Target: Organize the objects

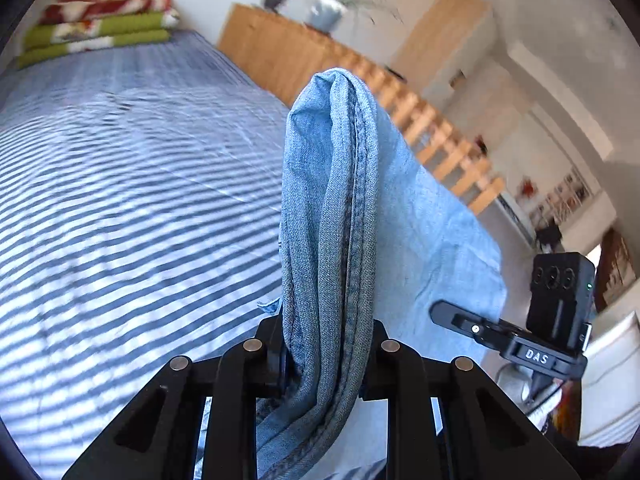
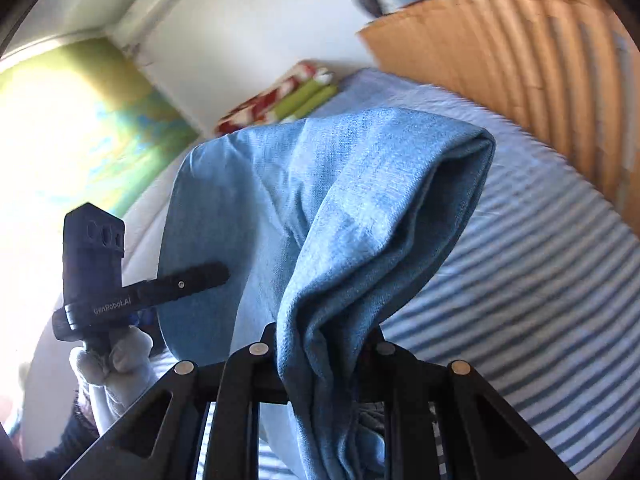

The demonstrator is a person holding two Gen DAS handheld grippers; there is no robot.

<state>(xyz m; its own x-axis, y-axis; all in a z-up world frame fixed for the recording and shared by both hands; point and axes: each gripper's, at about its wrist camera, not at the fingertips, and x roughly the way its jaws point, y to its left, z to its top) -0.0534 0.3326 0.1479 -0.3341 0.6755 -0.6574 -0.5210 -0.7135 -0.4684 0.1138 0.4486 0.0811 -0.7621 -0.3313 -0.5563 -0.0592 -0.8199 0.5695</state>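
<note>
Denim (image 1: 332,208) — a light-blue, woven garment with a thick double-stitched seam running down its fold — hangs bunched above the bed (image 1: 120,168), pinched at two places. The left hand-held gripper (image 1: 326,354) is clamped on a folded, rope-like roll of it, the seam edge standing up in a narrow ridge between the black fingers (image 1: 272,356). The right hand-held gripper (image 2: 322,354) is closed on another gathered part; there the cloth (image 2: 340,208) drapes in a soft hood shape with a rounded fold at the top, and a flat panel stretches across toward the other gripper.

The bed under it is covered by a sheet of thin blue and white stripes, slightly rumpled. At its far end lies a stack of folded blankets (image 1: 100,24), green, red and white. Beside the bed runs a pale wooden slatted rail (image 1: 400,92) with two pots (image 1: 326,10) on top, blurred. A gloved hand (image 2: 116,364) grips the left tool's handle in the right wrist view.
</note>
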